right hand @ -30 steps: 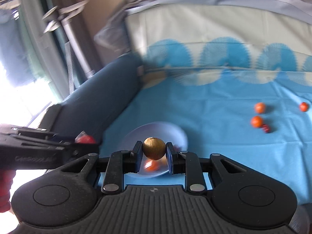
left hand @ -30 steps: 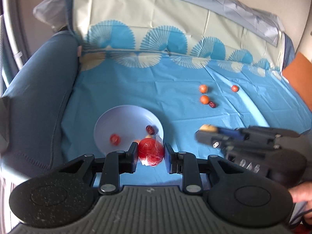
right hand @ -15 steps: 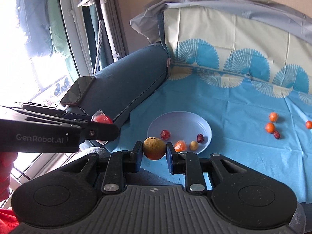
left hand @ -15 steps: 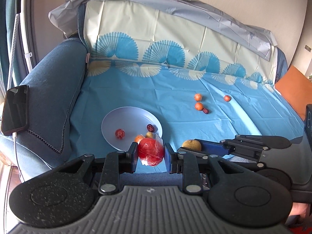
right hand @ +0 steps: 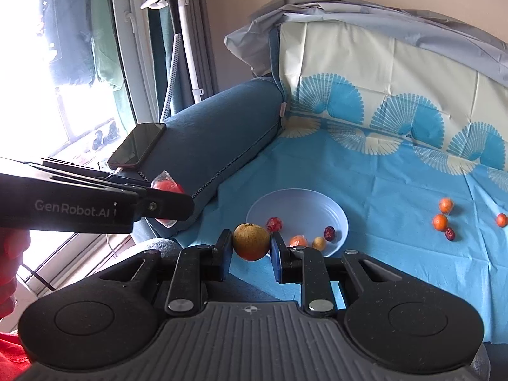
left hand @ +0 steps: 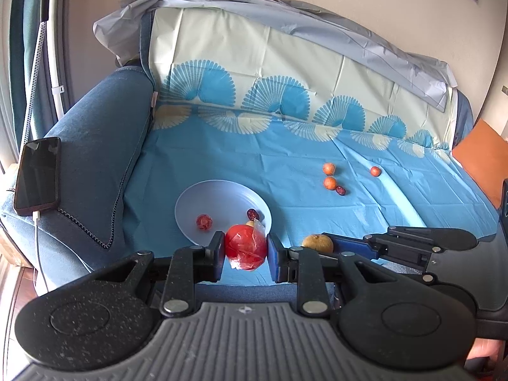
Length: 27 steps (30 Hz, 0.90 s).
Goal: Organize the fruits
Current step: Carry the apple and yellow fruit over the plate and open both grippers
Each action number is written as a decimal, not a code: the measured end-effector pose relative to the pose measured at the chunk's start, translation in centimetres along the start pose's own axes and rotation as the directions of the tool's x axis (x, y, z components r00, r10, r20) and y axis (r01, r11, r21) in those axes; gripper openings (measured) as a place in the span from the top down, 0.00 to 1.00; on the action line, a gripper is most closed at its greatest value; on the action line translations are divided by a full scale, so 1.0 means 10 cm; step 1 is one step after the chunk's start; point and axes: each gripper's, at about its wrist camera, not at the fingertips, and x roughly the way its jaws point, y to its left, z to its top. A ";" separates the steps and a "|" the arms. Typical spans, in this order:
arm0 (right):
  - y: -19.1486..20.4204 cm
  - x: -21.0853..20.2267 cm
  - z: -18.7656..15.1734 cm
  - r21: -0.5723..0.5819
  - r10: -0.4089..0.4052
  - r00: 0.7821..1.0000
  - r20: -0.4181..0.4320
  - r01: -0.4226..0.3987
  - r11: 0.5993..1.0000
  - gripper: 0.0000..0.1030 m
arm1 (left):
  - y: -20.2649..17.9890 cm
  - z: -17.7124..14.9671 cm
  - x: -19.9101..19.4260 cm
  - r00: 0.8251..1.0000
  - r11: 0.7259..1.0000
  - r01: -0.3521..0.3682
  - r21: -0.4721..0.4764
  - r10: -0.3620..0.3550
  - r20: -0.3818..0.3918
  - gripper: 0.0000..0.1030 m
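Both loads are mid-carry: the left gripper [left hand: 246, 252] clamps a plastic-wrapped red fruit [left hand: 246, 247], the right gripper [right hand: 250, 247] a brownish round fruit [right hand: 251, 241], jaws closed, needing release over the pale blue plate [right hand: 304, 200] on the sofa

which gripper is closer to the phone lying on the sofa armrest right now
Left. The left gripper, holding a wrapped red fruit, sits just below the phone; the right gripper is farther right, by the plate.

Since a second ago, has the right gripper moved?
Yes. The right gripper, shut on the brown fruit, has pulled back toward the seat's front edge, away from the plate.
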 end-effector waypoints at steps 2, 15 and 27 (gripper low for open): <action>-0.01 0.03 0.01 0.004 -0.004 1.000 -0.009 0.004 1.000 0.75 | 0.03 0.00 0.00 1.000 1.000 0.003 -0.010 -0.003 0.001 0.71; -0.03 0.10 0.01 0.013 -0.003 1.000 -0.031 0.004 1.000 0.74 | 0.13 0.03 0.15 0.999 0.999 -0.012 -0.042 0.011 -0.033 0.71; -0.14 0.31 -0.01 0.051 -0.006 0.997 -0.082 0.010 0.999 0.74 | 0.18 0.10 0.34 0.999 0.998 -0.010 -0.058 0.007 -0.048 0.71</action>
